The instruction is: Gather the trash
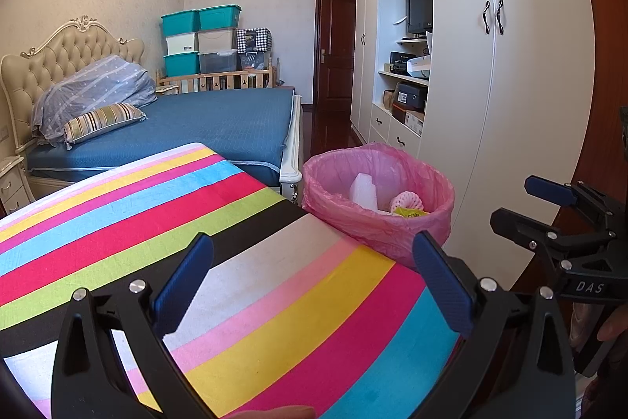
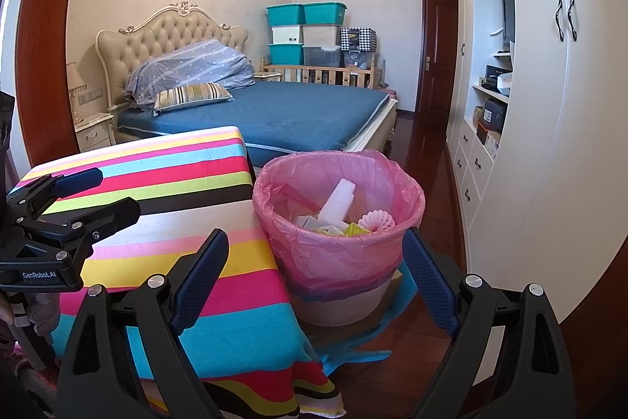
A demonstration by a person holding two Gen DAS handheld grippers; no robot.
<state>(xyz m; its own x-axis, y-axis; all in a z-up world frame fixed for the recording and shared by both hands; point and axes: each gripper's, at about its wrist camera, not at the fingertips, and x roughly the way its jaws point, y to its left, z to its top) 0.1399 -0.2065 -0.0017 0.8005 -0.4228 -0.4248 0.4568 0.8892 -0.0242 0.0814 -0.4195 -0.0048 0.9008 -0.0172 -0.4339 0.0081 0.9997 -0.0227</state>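
Both grippers, left (image 1: 312,275) and right (image 2: 316,271), hang with jaws spread wide and nothing between them. The risk I see: a careless reach could knock the bin (image 2: 337,218), spilling its load. It stands on the floor beside the striped table (image 1: 165,222), pink-lined, holding white foam (image 2: 337,201), netting and wrappers.

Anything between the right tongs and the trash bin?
Nothing: right wrist view shows the open right tongs framing the pink-lined trash bin, only floor between.
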